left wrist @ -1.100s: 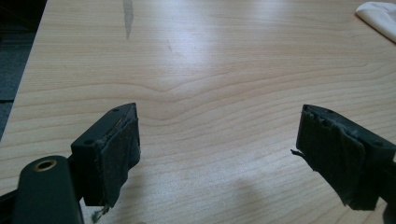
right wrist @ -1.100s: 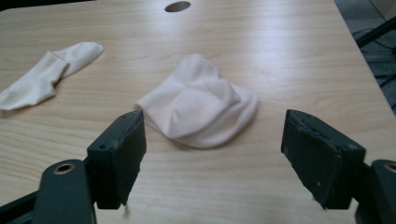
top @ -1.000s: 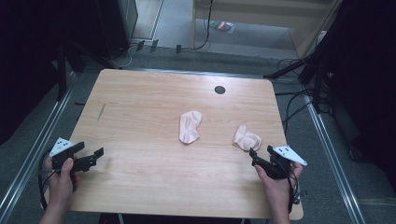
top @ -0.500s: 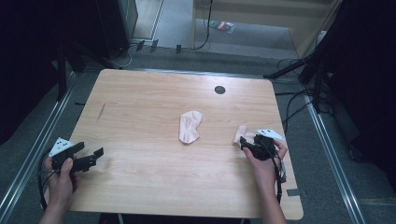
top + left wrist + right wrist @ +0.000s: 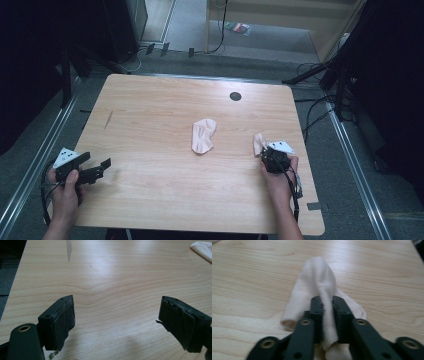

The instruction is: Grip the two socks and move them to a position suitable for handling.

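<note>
While the left tool (image 5: 100, 169) rests wide open over bare surface (image 5: 150, 110), the right tool (image 5: 327, 305) pinches a pale, seemingly sock-like cloth (image 5: 318, 282).

Knitted cloth sock (image 5: 322, 287), wood-grain table (image 5: 150, 115)

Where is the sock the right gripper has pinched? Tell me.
In the high view the pinched sock lies near the table's right edge, held by the right gripper, right of the other sock at the table's middle.
</note>
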